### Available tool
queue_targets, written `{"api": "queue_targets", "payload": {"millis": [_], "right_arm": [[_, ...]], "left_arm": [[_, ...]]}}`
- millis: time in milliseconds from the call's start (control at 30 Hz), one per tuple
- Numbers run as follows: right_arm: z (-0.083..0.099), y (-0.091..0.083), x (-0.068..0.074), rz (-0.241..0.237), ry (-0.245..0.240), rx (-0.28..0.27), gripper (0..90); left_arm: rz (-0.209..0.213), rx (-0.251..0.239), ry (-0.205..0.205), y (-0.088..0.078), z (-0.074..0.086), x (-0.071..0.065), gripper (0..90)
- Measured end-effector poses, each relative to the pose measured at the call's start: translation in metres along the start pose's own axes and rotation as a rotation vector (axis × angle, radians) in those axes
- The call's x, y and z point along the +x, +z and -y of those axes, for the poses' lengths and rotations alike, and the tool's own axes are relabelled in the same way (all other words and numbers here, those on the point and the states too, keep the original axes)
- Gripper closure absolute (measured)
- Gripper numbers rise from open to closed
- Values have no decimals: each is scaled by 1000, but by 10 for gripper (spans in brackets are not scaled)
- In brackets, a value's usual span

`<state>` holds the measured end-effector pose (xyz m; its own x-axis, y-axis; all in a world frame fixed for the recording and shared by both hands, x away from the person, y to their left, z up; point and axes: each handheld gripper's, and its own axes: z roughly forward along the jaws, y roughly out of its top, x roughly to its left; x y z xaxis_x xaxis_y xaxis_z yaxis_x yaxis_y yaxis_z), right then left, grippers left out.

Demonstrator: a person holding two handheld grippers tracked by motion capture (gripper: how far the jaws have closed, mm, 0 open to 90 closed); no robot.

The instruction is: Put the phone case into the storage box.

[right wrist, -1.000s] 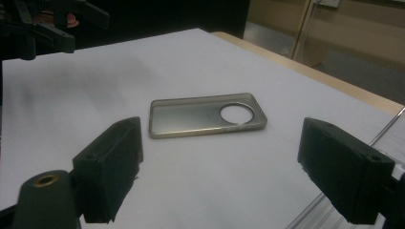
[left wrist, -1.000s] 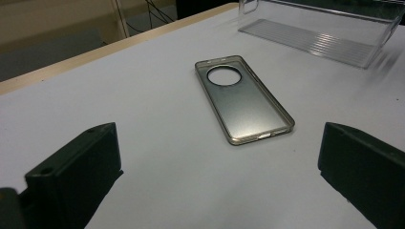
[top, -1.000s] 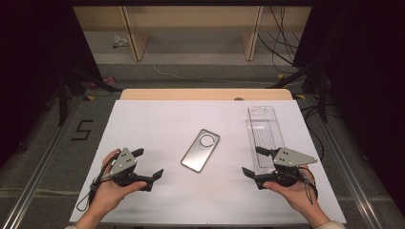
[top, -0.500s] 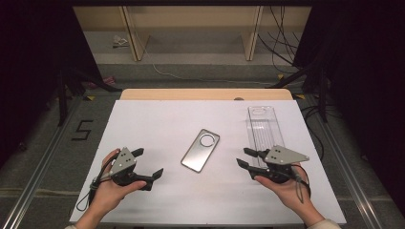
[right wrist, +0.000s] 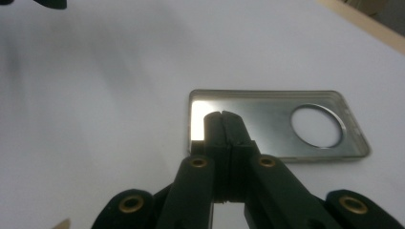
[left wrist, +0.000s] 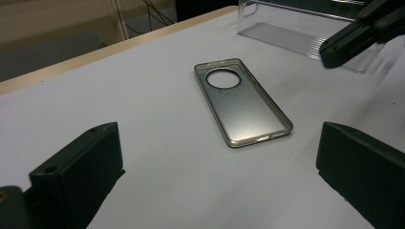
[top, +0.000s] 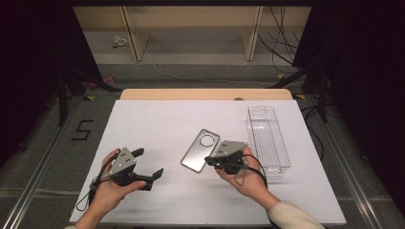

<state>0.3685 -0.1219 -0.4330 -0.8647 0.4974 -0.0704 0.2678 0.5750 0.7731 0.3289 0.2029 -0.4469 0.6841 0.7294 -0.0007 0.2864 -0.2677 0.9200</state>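
Observation:
A grey translucent phone case [top: 198, 151] with a round camera hole lies flat in the middle of the white table [top: 162, 119]. My right gripper [top: 208, 160] is at the case's near right edge. Its jaws have just been closing and now meet with nothing between them. In the right gripper view the shut tips [right wrist: 222, 115] sit over the near corner of the case [right wrist: 272, 121]. My left gripper [top: 149, 163] rests open at the front left, apart from the case [left wrist: 241, 105], which lies ahead between its wide jaws. The right gripper [left wrist: 356, 36] also appears at the top right of the left gripper view.
A long clear plastic box [top: 267, 138] stands on the table's right side, just right of my right hand. It also appears far right in the left gripper view [left wrist: 296, 33]. A wooden edge [top: 205, 94] runs along the table's back, with shelving and cables beyond.
My right gripper has moved left from beside the clear box to the phone case, and its jaws have gone from wide open to shut. The left gripper has not moved.

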Motion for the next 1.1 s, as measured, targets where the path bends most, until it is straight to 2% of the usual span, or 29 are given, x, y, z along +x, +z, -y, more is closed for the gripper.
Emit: {"api": "queue_targets", "payload": {"millis": [167, 333, 467, 1100], "right_arm": [[-7, 30, 5, -21, 1, 88, 900], [-9, 48, 3, -25, 18, 132, 900], [-7, 58, 2, -25, 28, 190, 900], [-3, 69, 1, -28, 33, 269, 900]], "left_arm": [[0, 0, -2, 0, 0, 0, 16], [1, -1, 0, 0, 0, 0, 16], [3, -1, -3, 0, 0, 0, 16], [8, 3, 0, 1, 0, -1, 16]]}}
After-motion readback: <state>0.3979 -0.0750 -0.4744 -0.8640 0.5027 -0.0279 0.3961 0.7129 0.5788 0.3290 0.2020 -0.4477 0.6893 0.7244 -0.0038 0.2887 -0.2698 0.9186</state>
